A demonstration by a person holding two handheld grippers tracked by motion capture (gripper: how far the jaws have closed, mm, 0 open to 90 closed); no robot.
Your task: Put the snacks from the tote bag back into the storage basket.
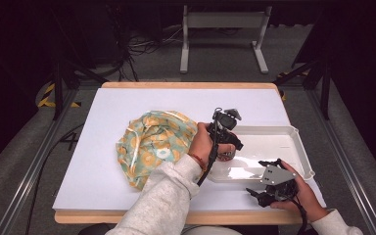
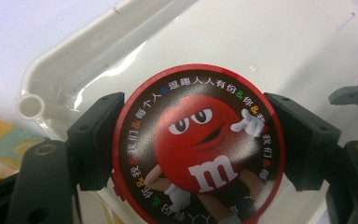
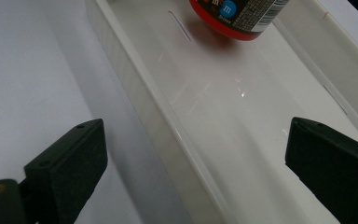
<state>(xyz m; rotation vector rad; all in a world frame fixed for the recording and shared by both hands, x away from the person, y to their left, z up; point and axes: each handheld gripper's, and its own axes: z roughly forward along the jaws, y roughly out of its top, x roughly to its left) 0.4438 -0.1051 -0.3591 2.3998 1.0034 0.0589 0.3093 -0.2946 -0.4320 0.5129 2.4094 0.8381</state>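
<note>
A red M&M's canister (image 2: 198, 144) with a round printed lid sits between the jaws of my left gripper (image 2: 198, 140), which is shut on its sides. It hangs upright just above the left end of a white plastic tray (image 2: 98, 51). From the high view, the left gripper (image 1: 226, 149) points down over that end of the tray (image 1: 274, 142), and the canister (image 1: 225, 155) peeks out below the hand. My right gripper (image 3: 196, 158) is open and straddles the tray's front wall (image 3: 158, 121), with the canister's base (image 3: 237, 16) farther along. In the high view the right gripper (image 1: 255, 194) rests by the tray's front edge.
A crumpled yellow-and-teal patterned cloth (image 1: 154, 144) lies left of the tray on the white table cover (image 1: 103, 107); a corner of the cloth (image 2: 0, 140) also appears in the left gripper view. The table's wooden front edge (image 1: 127, 217) lies close to the right hand.
</note>
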